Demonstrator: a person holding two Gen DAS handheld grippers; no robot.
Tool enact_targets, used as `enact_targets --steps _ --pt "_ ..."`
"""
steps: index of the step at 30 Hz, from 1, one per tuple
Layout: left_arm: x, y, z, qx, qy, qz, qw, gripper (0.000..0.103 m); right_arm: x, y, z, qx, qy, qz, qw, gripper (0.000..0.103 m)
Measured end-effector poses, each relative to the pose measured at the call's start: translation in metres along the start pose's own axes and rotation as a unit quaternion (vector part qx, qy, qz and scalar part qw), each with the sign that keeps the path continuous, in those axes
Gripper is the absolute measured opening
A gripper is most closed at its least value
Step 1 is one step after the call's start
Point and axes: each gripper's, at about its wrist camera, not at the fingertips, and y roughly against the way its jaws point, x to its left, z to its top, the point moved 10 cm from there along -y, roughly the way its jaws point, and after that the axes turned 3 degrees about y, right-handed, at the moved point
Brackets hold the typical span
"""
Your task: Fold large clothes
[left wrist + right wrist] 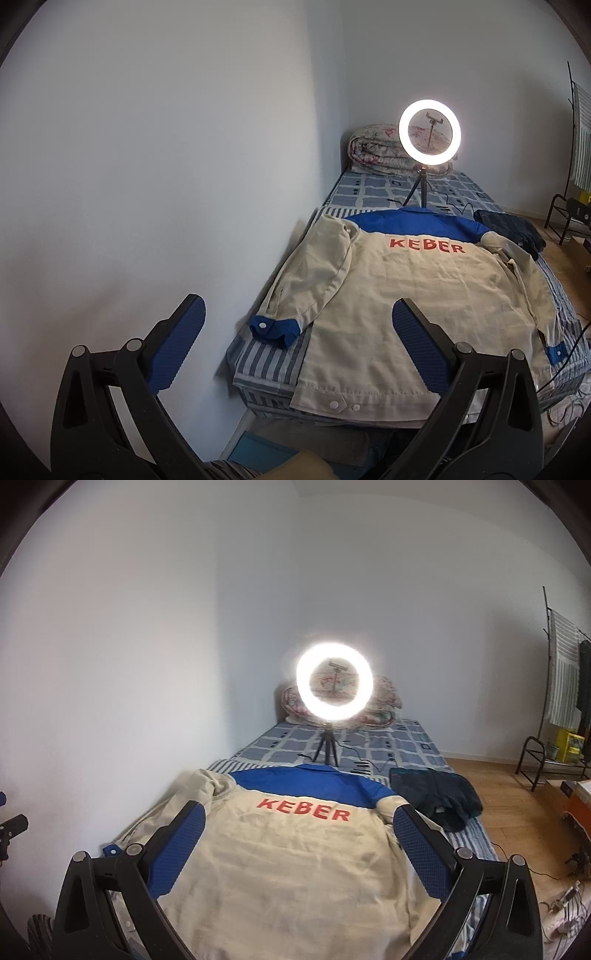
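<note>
**Work jacket being laid out flat on the bed**

A beige cotton work jacket (417, 306) with a blue yoke and red "KEBER" lettering is being displayed back-up on the blue striped bed (266, 358), sleeves spread. The left gripper (299, 343) is being held above the near hem, fingers wide apart and empty. The right gripper (299, 849) is likewise being held spread and empty over the jacket's back. A glowing white ring light (429, 132) is being supported on a tripod beyond the collar, beside a dark folded garment (436, 794).

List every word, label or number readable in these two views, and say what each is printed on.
"KEBER": red capital letters across the upper back of the beige and blue jacket, just below its blue yoke; readable in both wrist views.
The yellow box on the rack at the far right: any print is too small to read.
No other text can be made out.
</note>
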Motion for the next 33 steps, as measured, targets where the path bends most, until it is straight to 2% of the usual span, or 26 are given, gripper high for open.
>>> enact_targets --steps 1,6,8,9,13,16,18,20,23,27,33 --pt "0.003 -0.002 -0.005 0.007 0.003 -0.002 1.0000 0.096 0.011 -0.009 0.001 0.003 0.009 0.012 1.000 0.103" --pt "0.018 -0.002 -0.030 0.024 -0.001 0.014 0.9996 0.093 0.072 -0.050 -0.007 0.039 0.045 0.106 0.993 0.102" --pt "0.024 0.000 -0.039 0.033 0.002 0.019 0.9993 0.092 0.099 -0.066 -0.013 0.053 0.058 0.144 0.986 0.091" --pt "0.027 0.002 -0.043 0.036 0.005 0.021 0.9991 0.091 0.114 -0.073 -0.016 0.057 0.067 0.165 0.982 0.088" --pt "0.044 0.005 -0.057 0.051 0.028 0.030 0.9979 0.082 0.185 -0.096 -0.033 0.074 0.109 0.247 0.960 0.081" --pt "0.054 0.005 -0.067 0.062 0.048 0.036 0.9963 0.081 0.236 -0.115 -0.054 0.101 0.139 0.300 0.938 0.073" --pt "0.060 0.006 -0.072 0.066 0.058 0.041 0.9953 0.081 0.269 -0.125 -0.072 0.124 0.154 0.324 0.925 0.071" --pt "0.066 0.006 -0.075 0.070 0.065 0.048 0.9943 0.081 0.296 -0.139 -0.095 0.165 0.156 0.350 0.909 0.069" --pt "0.072 0.004 -0.079 0.074 0.074 0.053 0.9931 0.081 0.324 -0.168 -0.131 0.242 0.117 0.372 0.888 0.068" --pt "0.076 -0.001 -0.080 0.076 0.081 0.055 0.9922 0.081 0.338 -0.210 -0.171 0.325 0.016 0.377 0.867 0.062" --pt "0.075 -0.009 -0.082 0.081 0.083 0.048 0.9921 0.081 0.350 -0.265 -0.209 0.386 -0.088 0.350 0.849 0.061"
